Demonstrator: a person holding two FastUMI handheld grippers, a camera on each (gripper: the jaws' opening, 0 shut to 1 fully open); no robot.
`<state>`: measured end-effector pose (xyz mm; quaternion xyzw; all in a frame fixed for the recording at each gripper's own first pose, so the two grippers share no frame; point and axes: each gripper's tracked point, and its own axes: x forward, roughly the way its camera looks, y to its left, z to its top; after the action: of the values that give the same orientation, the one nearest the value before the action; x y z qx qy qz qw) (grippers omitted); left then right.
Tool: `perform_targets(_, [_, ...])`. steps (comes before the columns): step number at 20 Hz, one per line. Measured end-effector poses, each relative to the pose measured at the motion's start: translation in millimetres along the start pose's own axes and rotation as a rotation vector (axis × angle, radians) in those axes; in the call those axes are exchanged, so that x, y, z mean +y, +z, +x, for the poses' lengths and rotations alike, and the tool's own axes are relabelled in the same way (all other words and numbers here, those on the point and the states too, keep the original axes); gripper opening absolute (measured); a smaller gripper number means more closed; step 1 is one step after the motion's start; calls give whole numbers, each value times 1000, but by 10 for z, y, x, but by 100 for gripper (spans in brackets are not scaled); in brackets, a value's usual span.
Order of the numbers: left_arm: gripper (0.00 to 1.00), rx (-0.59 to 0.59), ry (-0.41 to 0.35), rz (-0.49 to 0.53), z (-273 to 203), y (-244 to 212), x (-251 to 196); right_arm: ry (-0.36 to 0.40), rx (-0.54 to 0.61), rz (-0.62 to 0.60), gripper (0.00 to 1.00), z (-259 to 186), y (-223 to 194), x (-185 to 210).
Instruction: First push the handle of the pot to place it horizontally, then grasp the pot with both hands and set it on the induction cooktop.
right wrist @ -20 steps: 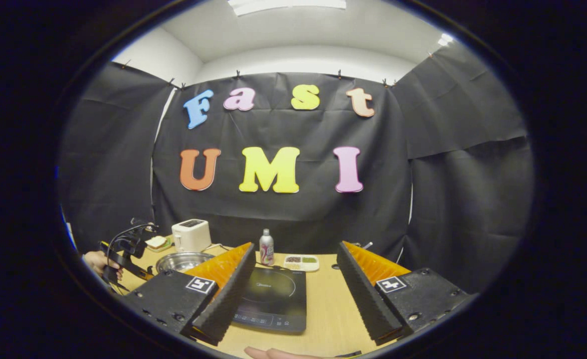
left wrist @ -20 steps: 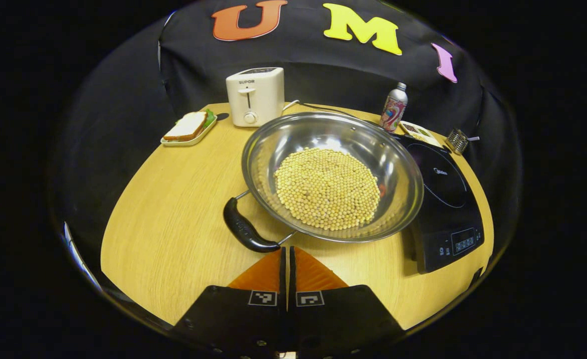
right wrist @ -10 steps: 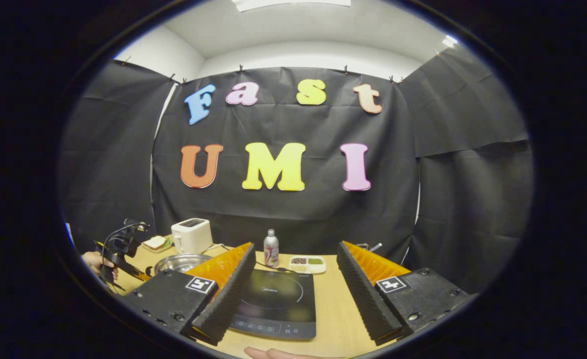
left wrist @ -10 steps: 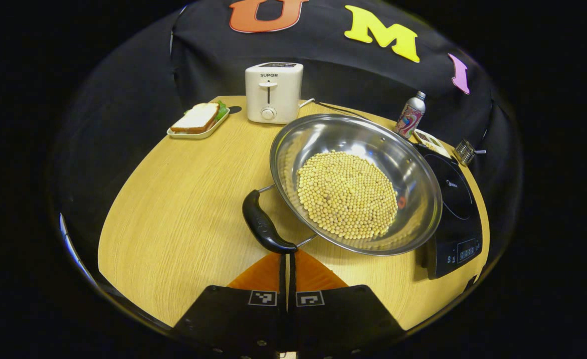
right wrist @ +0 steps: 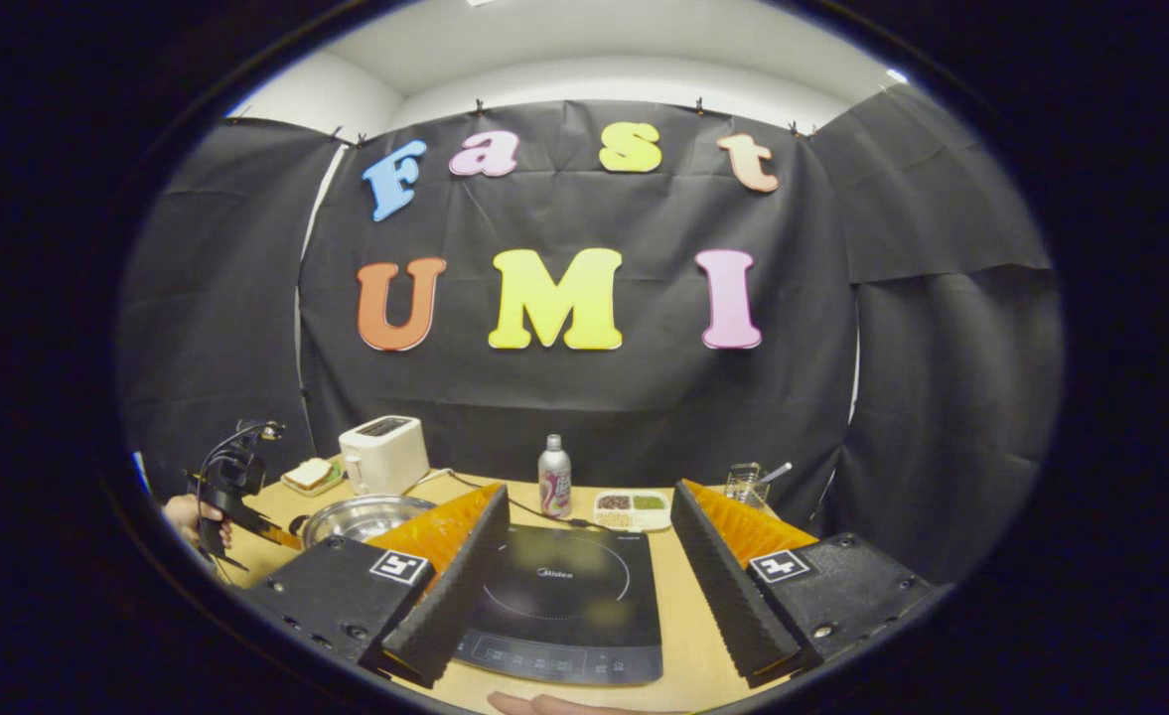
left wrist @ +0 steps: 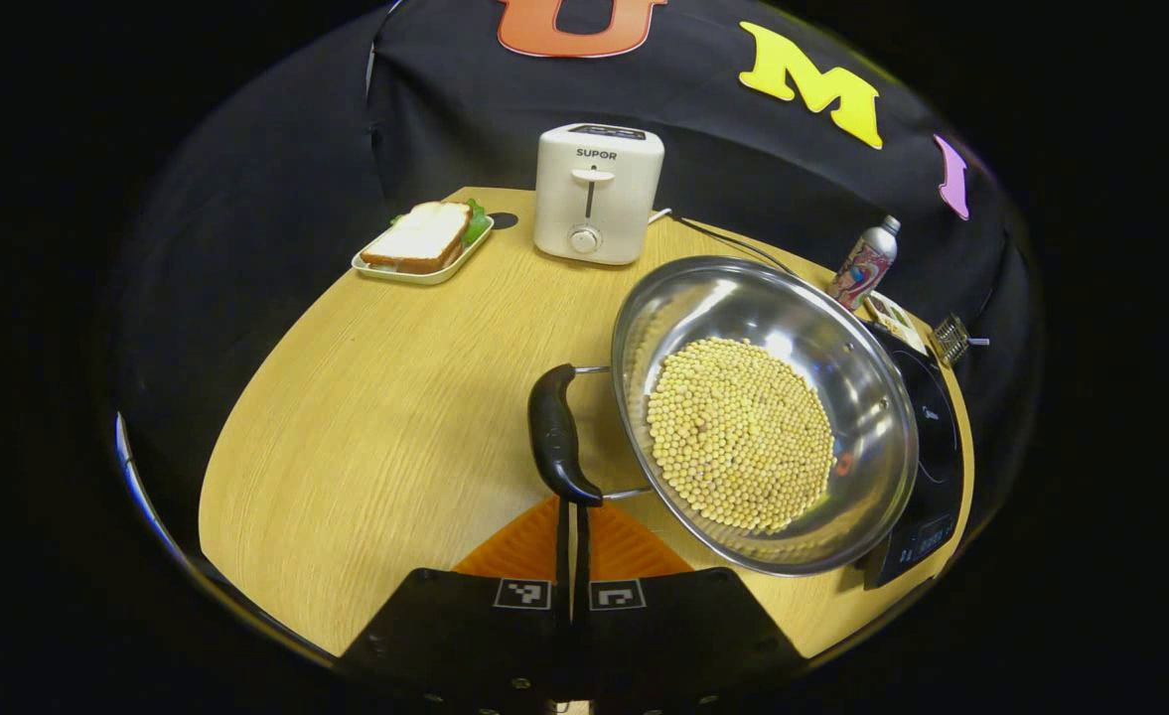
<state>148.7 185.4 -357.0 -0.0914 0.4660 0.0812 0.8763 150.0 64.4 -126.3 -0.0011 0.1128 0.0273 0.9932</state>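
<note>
Two jaws together behind handle [left wrist: 556, 435] (pot [left wrist: 763, 412] overlapping cooktop [left wrist: 927, 447]).

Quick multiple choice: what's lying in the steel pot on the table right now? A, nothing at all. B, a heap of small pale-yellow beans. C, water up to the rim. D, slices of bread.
B: in the left gripper view the pot holds a heap of small pale-yellow beans spread over its bottom, with bare steel wall showing around them.
</note>
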Motion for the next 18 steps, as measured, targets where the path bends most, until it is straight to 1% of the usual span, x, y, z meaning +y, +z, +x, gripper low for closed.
perform_targets(4, [0, 22, -1, -21, 186, 111, 85, -8, 28, -30, 99, 140, -145, 83])
perform_targets(5, [10, 19, 3, -19, 205, 150, 117, -7, 34, -38, 99, 155, -167, 107])
perform_targets(6, [0, 20, 7, -11, 224, 173, 132, -8, 40, -42, 99, 171, -197, 119])
perform_targets(8, [0, 19, 20, -8, 273, 248, 178, -6, 53, -46, 100, 208, -256, 158])
perform_targets(9, [10, 19, 24, -12, 284, 286, 199, -4, 60, -48, 99, 235, -284, 185])
perform_targets(10, [0, 21, 26, -15, 301, 300, 215, 0, 68, -49, 99, 260, -322, 212])
perform_targets(13, [0, 19, 20, -14, 311, 317, 232, 0, 91, -38, 99, 338, -423, 281])
perform_targets(14, [0, 17, 28, -6, 293, 304, 261, -8, 95, -18, 100, 359, -458, 272])
perform_targets(17, [0, -8, -9, -1, 162, 262, 222, -3, 123, 16, 99, 443, -568, 375])
perform_targets(18, [2, -21, -13, 1, 104, 256, 226, 5, 134, 21, 100, 470, -622, 422])
